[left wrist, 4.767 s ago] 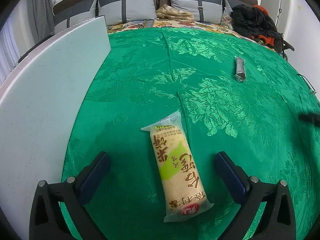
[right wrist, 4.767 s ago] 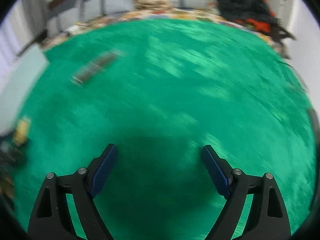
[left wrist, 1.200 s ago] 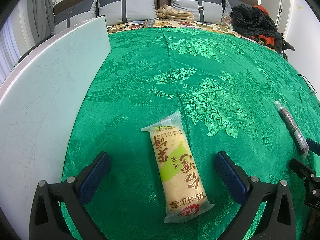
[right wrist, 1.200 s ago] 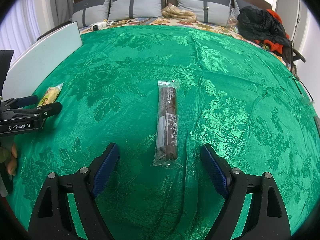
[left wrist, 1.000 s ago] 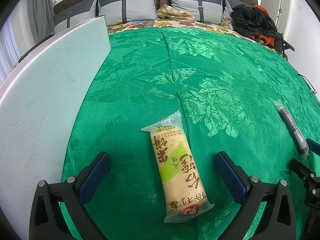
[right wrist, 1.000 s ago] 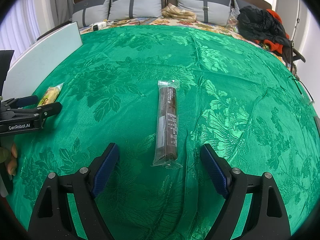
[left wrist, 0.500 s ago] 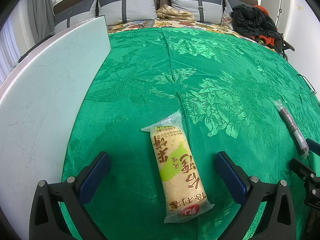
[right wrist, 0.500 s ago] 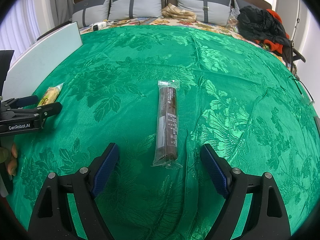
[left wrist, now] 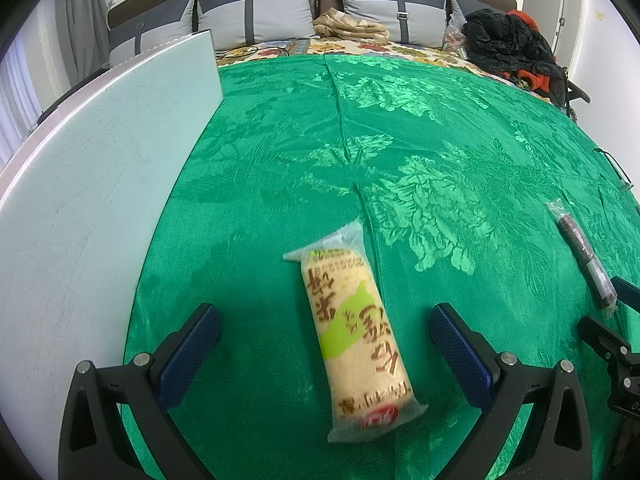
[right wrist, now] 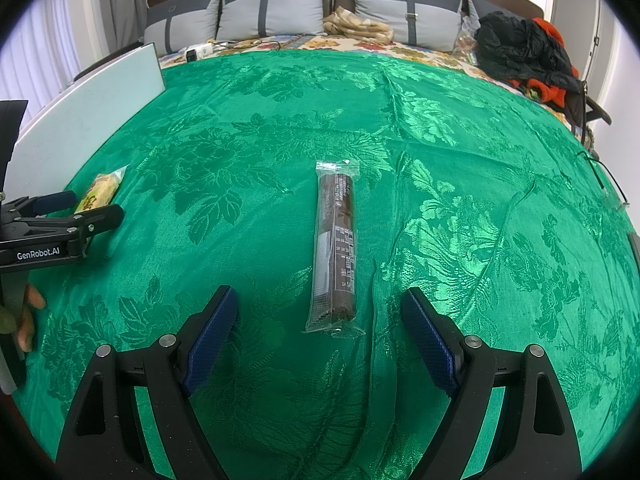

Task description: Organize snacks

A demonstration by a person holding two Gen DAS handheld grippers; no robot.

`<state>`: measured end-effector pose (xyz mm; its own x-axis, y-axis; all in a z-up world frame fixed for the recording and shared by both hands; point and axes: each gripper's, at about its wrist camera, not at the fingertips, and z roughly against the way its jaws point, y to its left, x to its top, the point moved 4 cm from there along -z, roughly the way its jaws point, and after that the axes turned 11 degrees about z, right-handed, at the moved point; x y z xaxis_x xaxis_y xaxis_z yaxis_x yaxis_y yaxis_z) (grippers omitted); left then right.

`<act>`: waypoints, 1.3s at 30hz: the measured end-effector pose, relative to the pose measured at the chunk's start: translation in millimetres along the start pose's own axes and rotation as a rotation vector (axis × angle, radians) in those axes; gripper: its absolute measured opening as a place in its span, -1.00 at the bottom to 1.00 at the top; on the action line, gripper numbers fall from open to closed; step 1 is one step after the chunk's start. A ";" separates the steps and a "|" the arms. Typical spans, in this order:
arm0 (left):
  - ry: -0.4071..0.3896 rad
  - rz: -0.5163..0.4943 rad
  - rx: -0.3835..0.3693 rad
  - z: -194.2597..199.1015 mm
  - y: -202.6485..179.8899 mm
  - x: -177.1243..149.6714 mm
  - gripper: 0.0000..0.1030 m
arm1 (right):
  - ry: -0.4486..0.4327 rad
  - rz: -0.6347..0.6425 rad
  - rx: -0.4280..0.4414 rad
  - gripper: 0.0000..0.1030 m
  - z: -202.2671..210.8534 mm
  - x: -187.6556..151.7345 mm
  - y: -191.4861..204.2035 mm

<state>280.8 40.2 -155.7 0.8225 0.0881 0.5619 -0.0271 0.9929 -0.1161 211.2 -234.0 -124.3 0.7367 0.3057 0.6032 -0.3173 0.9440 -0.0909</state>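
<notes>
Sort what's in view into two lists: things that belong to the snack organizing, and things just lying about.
Belongs to the job:
- yellow snack pack, between the open left gripper fingers
- brown snack bar, ahead of the open right gripper
- green cloth they lie on

Just lying about:
- white board along the left edge
- grey pillows
- black and orange clothes

The black left hand-held gripper (right wrist: 60,208) bears white lettering "GenRobot.AI" on its side. The yellow-and-green plastic-wrapped snack roll (left wrist: 356,332) carries brown Chinese characters and a printed number, seen upside down, seemingly "20251208".
</notes>
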 end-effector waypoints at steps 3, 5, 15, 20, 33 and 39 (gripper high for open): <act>0.060 -0.002 0.013 0.5 -1.0 -0.5 1.00 | 0.022 0.001 0.021 0.70 -1.0 0.9 -0.8; 0.134 -0.027 0.011 -0.9 -1.5 0.9 1.00 | 0.081 -0.004 0.093 0.67 -1.8 7.0 -6.9; 0.314 -0.109 0.009 -2.6 -11.3 4.2 0.79 | 0.327 -0.142 0.316 0.61 -14.3 42.6 -43.5; 0.269 -0.080 -0.004 6.5 -17.5 16.9 -0.43 | 0.359 -0.036 0.203 -0.21 -34.0 51.8 -15.3; 0.114 0.174 -0.352 146.0 21.6 43.5 -0.44 | 0.172 -0.136 0.394 -0.64 55.8 103.2 10.2; 0.009 0.223 -0.210 200.3 131.2 75.6 -0.43 | 0.040 -0.015 0.611 -0.64 114.1 183.4 127.8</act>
<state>225.7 193.1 35.5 0.8143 0.3003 0.4966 -0.0901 0.9107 -0.4030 237.6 -71.5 65.1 0.7618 0.3089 0.5694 -0.5831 0.7099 0.3950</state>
